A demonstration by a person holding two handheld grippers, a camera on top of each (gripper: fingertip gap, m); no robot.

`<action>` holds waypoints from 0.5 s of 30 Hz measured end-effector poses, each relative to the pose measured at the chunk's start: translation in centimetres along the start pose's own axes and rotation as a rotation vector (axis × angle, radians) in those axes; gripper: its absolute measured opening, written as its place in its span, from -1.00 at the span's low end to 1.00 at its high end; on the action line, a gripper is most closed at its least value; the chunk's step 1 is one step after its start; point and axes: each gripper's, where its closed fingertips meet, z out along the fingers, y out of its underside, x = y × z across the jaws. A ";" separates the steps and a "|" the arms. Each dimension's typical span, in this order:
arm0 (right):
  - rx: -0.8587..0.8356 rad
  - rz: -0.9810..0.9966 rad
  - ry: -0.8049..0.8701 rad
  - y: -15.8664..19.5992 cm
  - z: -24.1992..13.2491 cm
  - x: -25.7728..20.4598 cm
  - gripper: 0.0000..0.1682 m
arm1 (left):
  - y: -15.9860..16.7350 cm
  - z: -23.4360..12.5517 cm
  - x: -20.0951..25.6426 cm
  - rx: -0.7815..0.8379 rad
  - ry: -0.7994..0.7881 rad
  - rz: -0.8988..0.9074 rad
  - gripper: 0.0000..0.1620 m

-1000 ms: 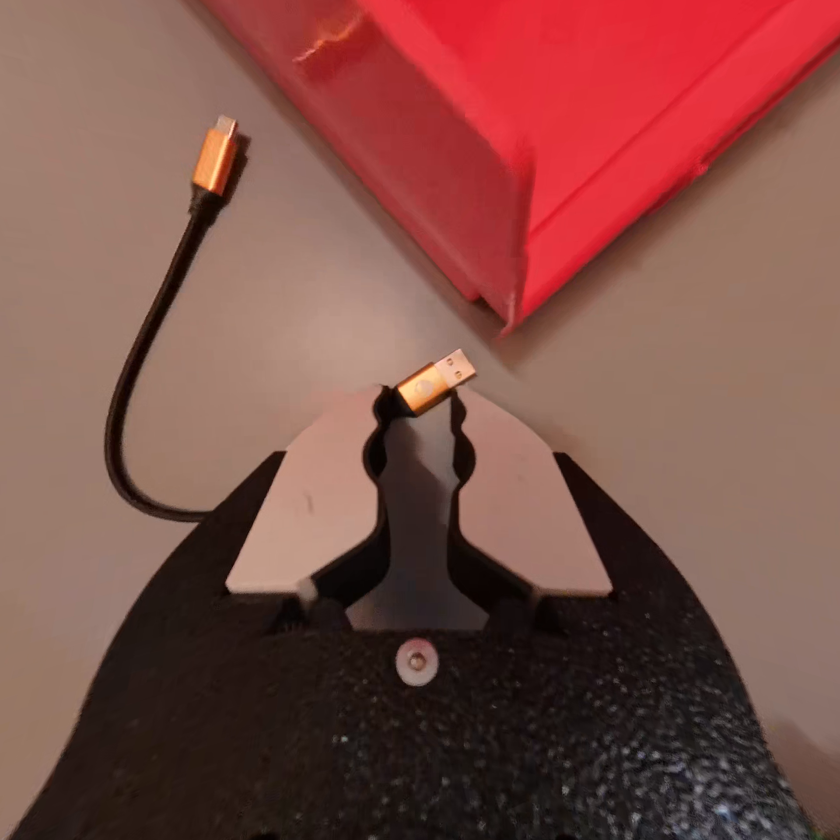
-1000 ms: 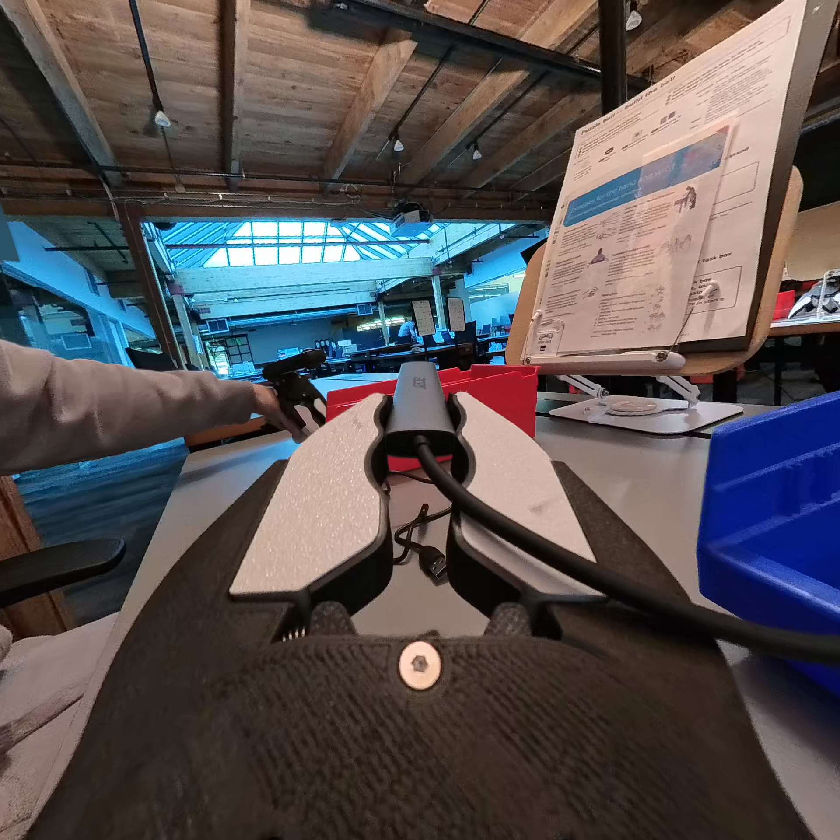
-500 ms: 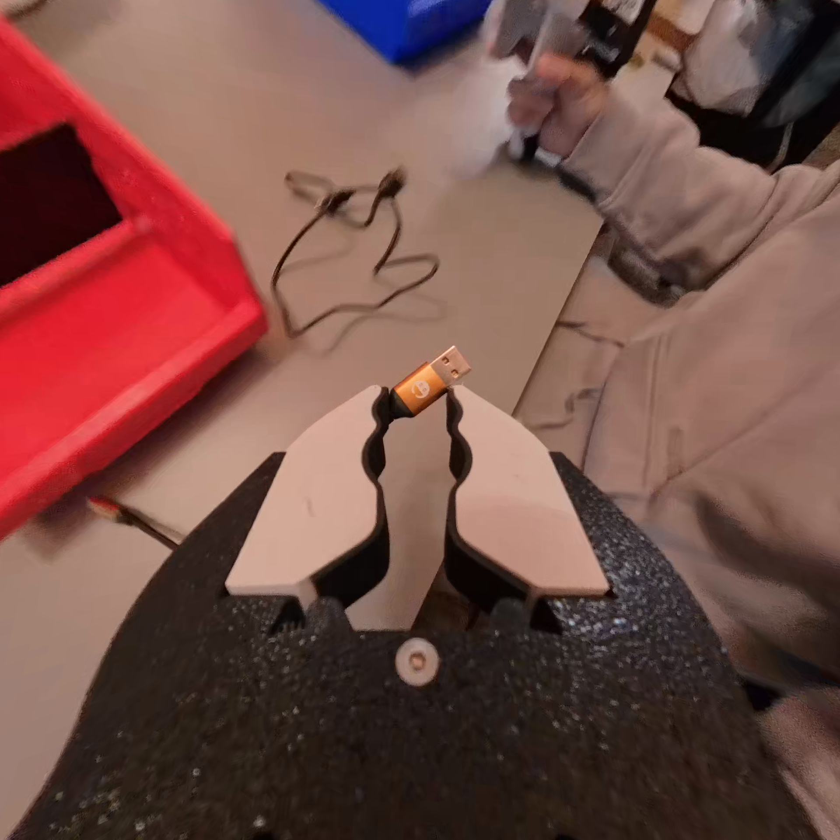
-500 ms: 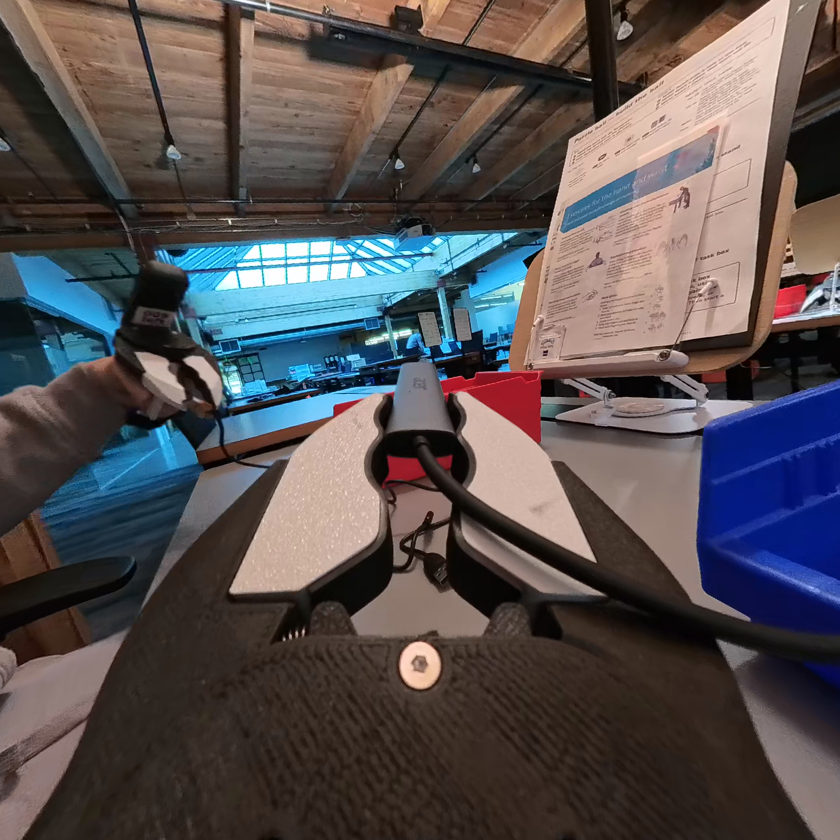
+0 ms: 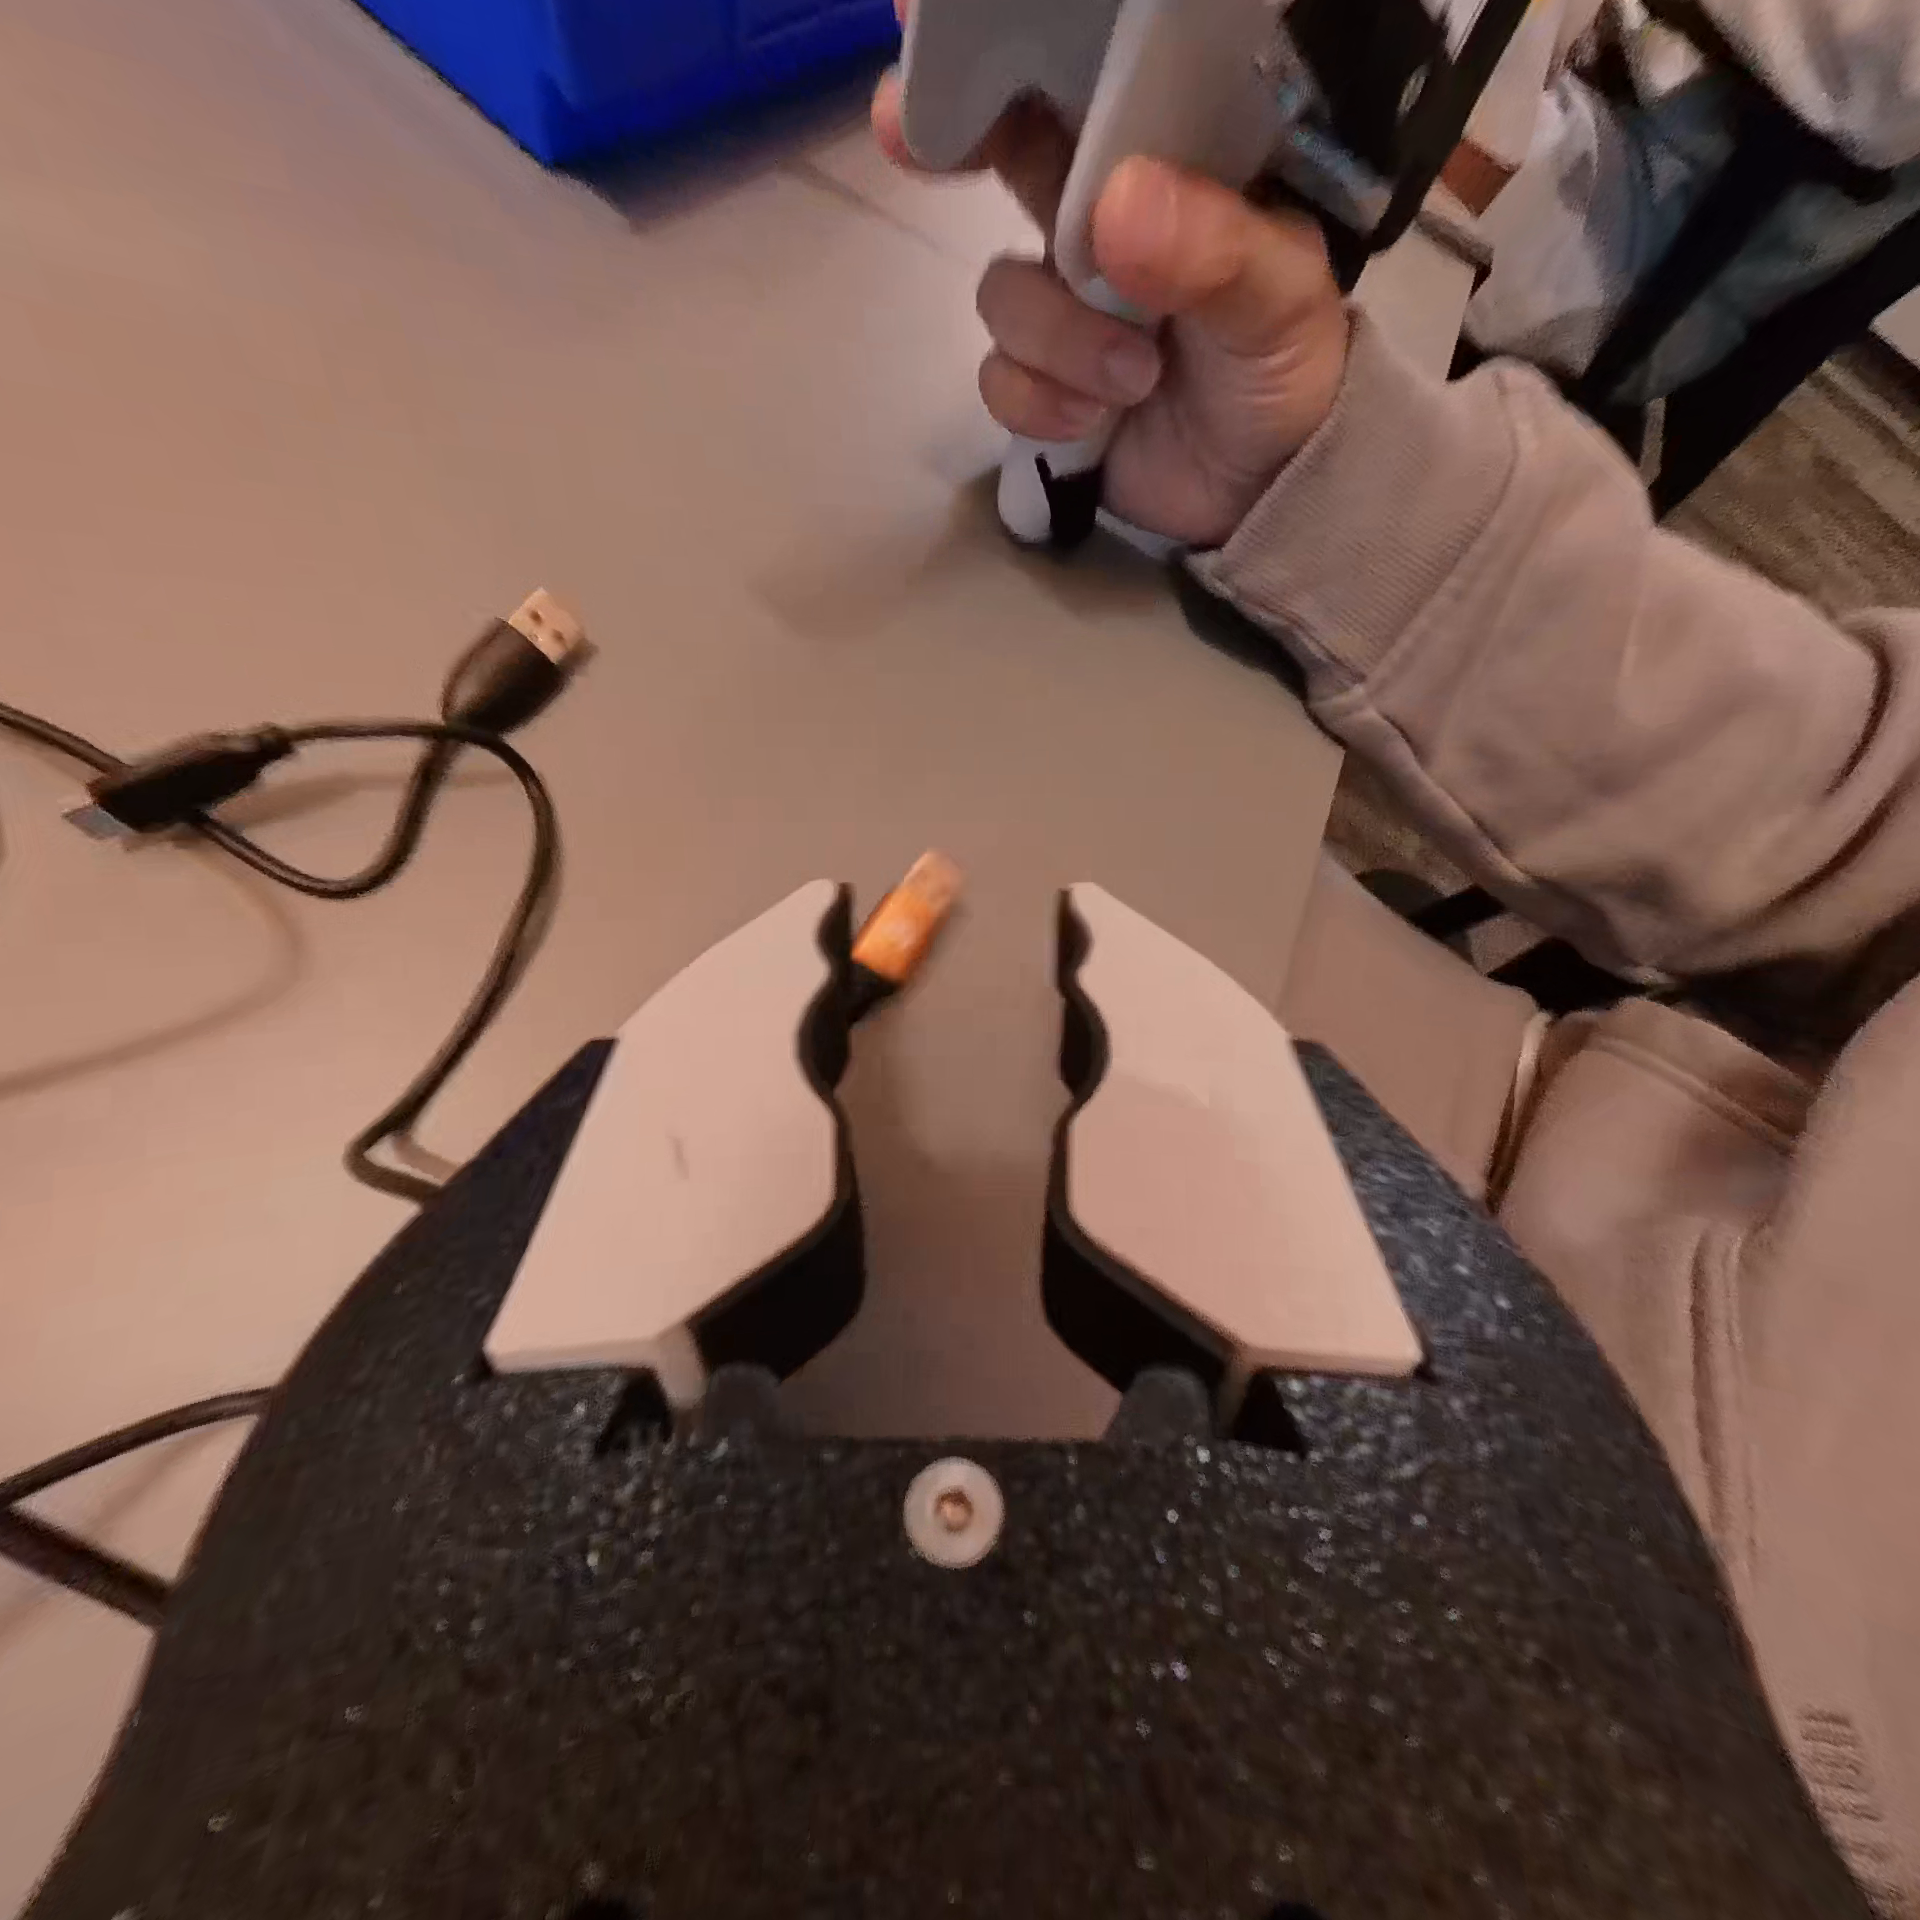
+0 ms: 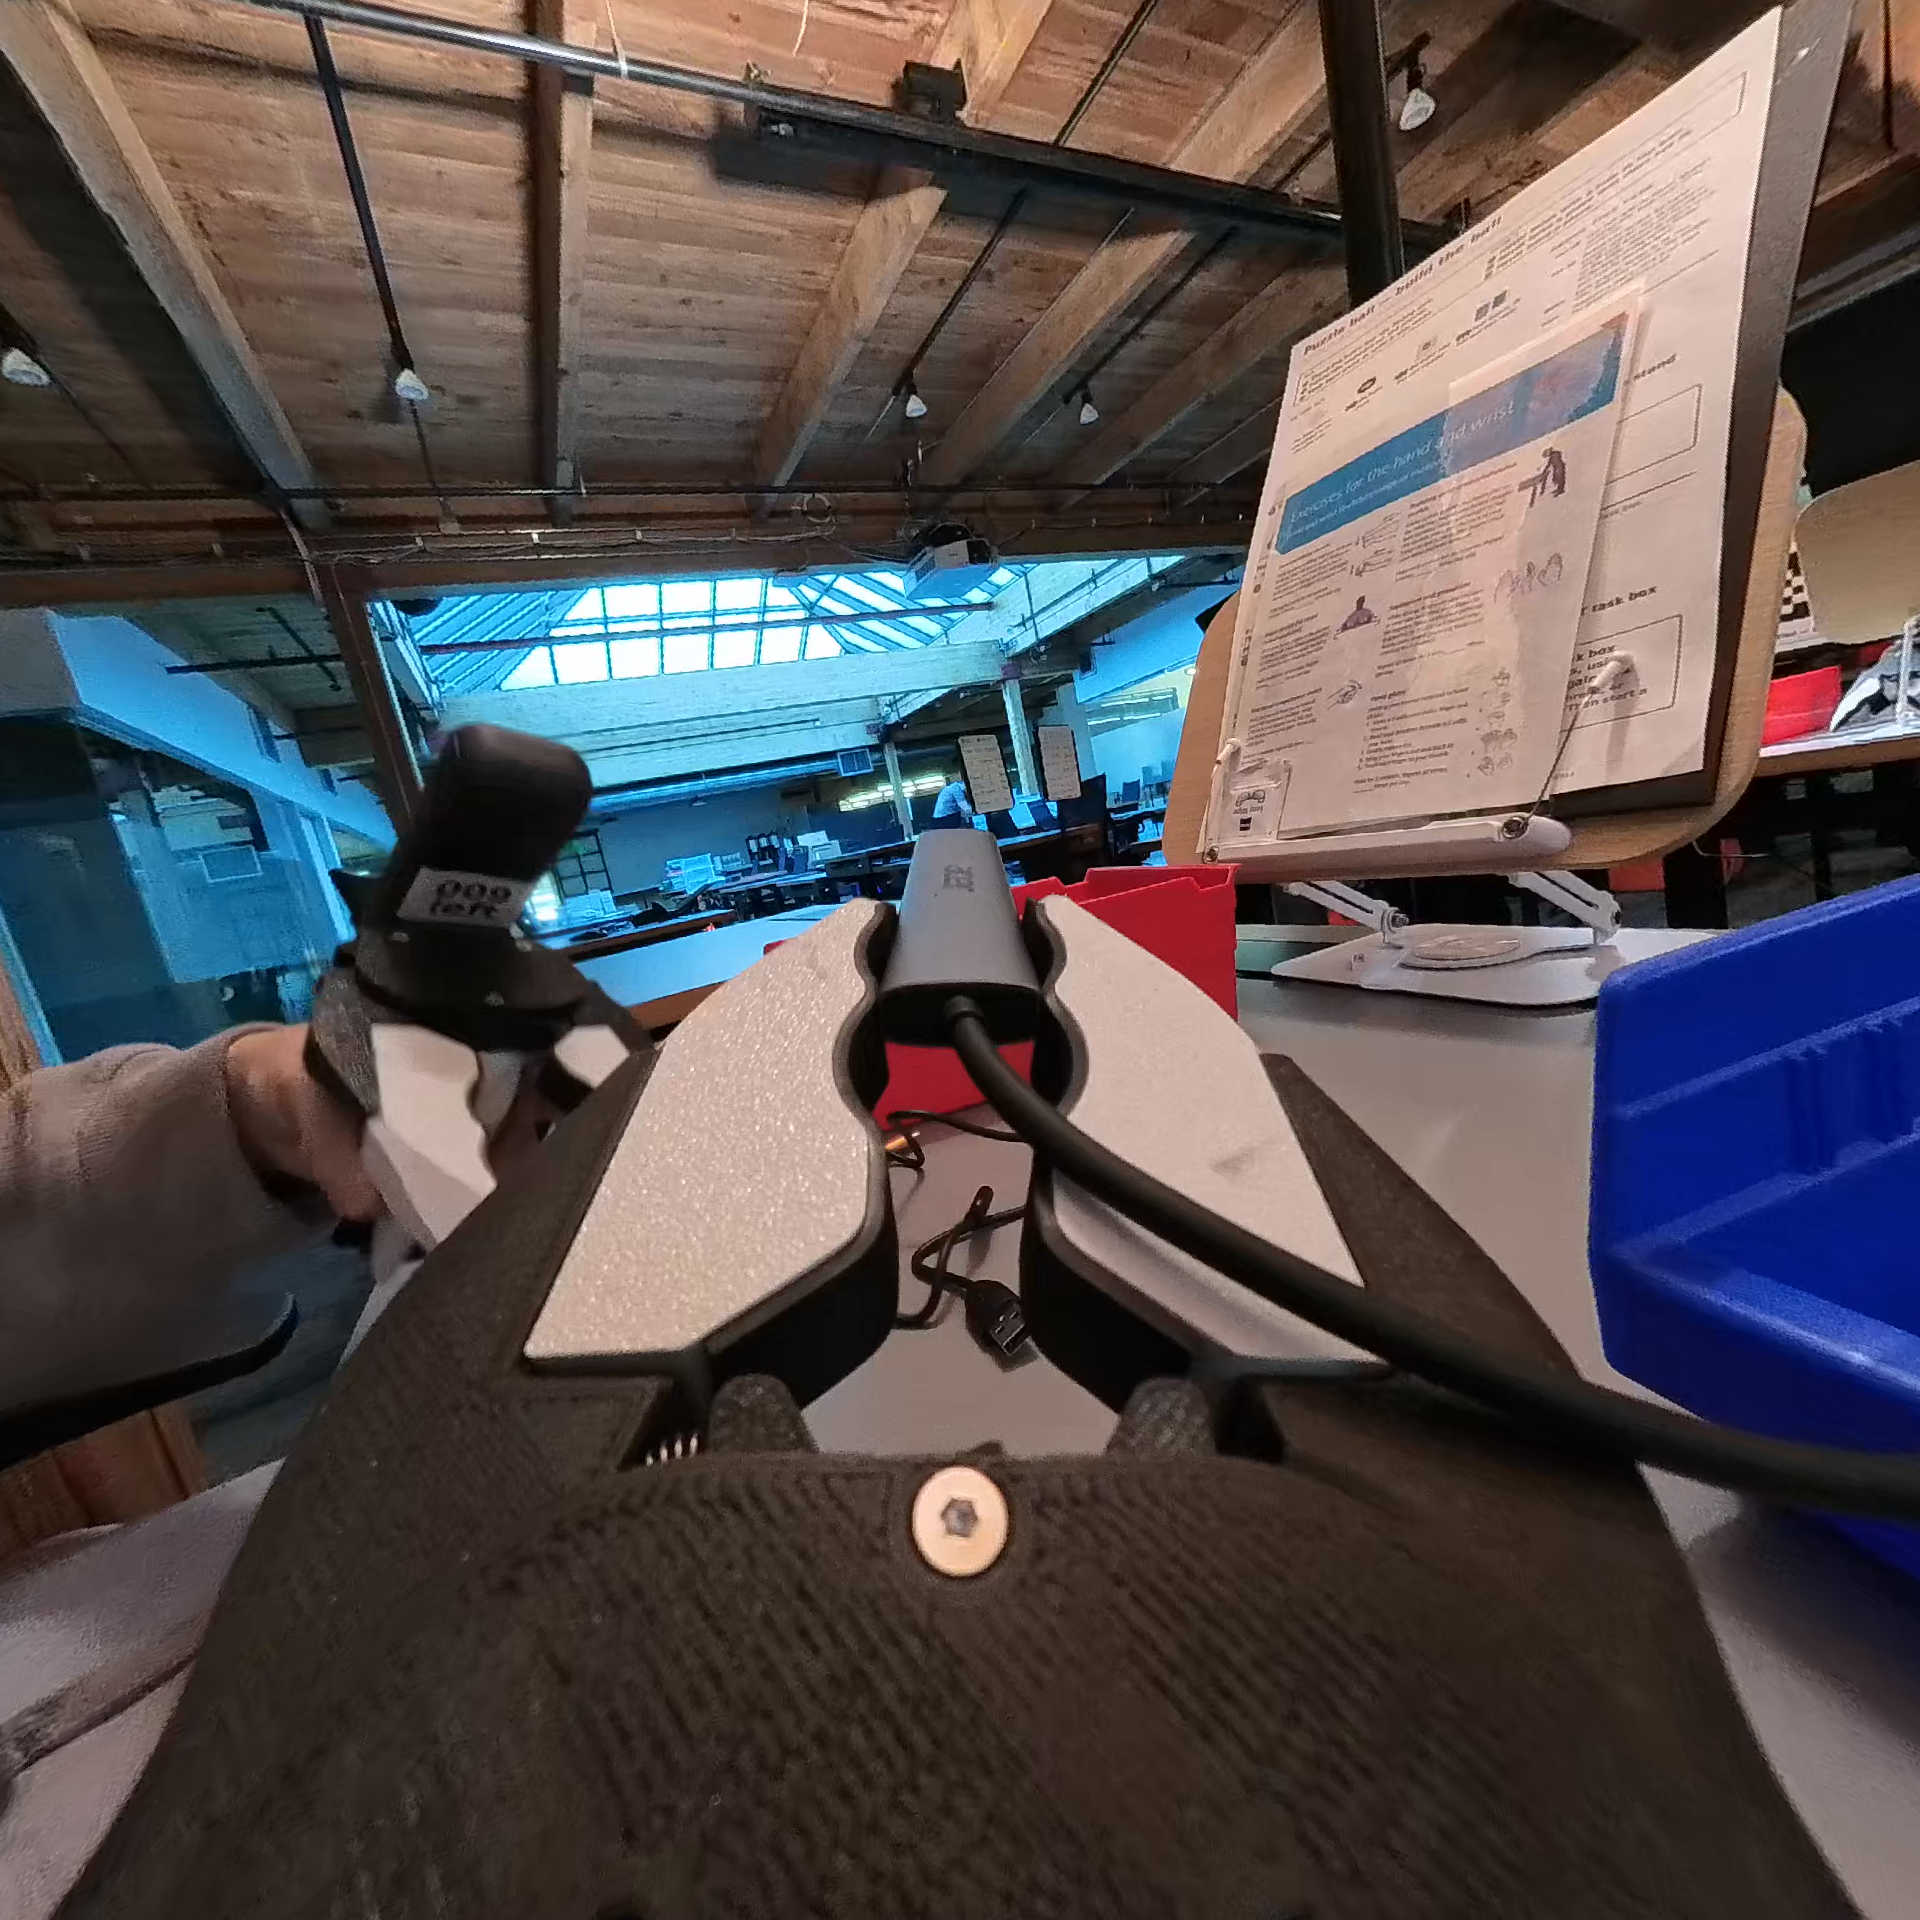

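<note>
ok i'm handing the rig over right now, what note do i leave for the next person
Left claw: open. The orange USB plug sits against its left finger, not clamped.
Right claw: shut on a grey adapter, whose black cable trails back over the right finger.
Loose black cables lie on the table left of the left claw.
The red bin and blue bin stand further along the table.

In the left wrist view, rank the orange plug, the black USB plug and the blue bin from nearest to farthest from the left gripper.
From the left gripper:
1. Orange plug, against the inner edge of its left finger, jaws apart.
2. Black USB plug, on the table, ahead to the left.
3. Blue bin, farthest, at the top edge.
</note>
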 end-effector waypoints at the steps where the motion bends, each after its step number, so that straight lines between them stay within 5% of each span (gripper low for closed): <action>1: 0.001 0.002 0.001 0.0 0.0 0.0 -0.72 | -1.1 -1.0 0.1 0.048 0.009 0.016 -0.43; 5: -0.003 0.011 -0.002 0.0 0.0 0.1 -0.72 | -6.5 -8.3 -1.7 0.261 -0.095 0.137 -0.40; 7: -0.003 0.010 -0.003 0.0 0.1 0.1 -0.72 | -7.7 -12.9 -6.6 0.284 -0.361 0.196 -0.41; 11: -0.004 0.010 -0.003 0.0 0.1 0.1 -0.72 | -2.7 -26.2 -23.4 -0.006 -1.157 0.162 -0.24; 15: -0.001 0.008 0.000 0.0 0.0 0.1 -0.72 | 4.2 -29.7 -31.3 -0.156 -1.181 -0.071 -0.20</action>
